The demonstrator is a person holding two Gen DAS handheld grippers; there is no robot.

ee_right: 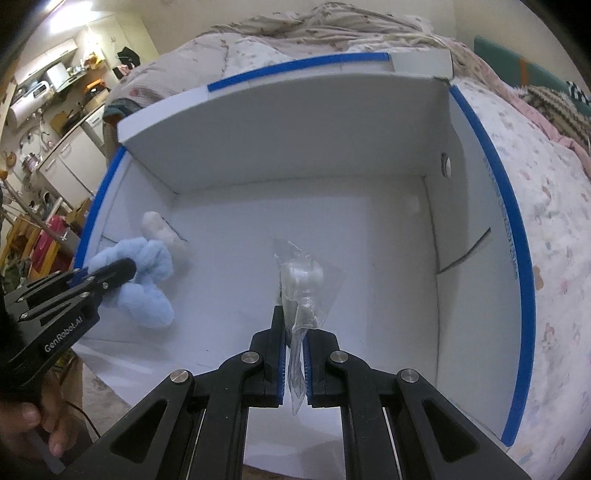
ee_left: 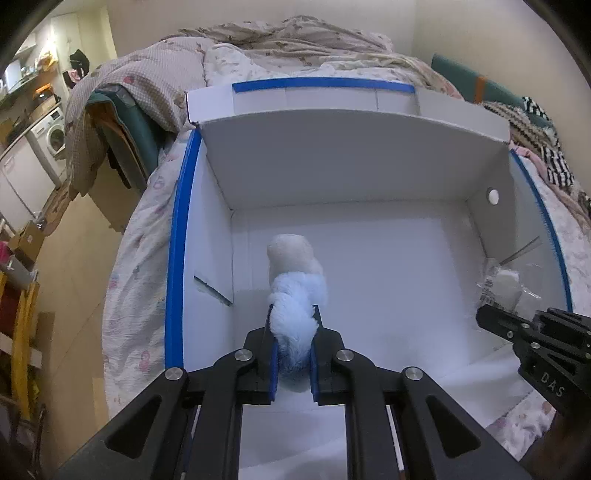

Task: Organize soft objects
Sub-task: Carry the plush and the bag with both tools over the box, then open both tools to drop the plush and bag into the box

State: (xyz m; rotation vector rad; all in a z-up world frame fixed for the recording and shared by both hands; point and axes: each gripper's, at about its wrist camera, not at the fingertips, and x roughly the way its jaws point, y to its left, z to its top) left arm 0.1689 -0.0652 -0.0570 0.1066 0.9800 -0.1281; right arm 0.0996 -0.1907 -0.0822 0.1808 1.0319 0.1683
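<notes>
A bed [ee_left: 155, 206] fills the middle of the room, under a pale floral sheet, with a rumpled checked quilt [ee_left: 147, 85] heaped at its far end against a cream wall [ee_left: 258, 11]. At far right lie a green cushion [ee_left: 465, 83] and striped clothes [ee_left: 554, 162]. Left of the bed the floor [ee_left: 70, 280] is light wood. Beyond it — a washing machine [ee_left: 51, 136] beside white cabinets [ee_right: 74, 162], cluttered shelves above, brightly lit. A yellow wooden frame [ee_left: 22, 332] stands at the near left edge.
</notes>
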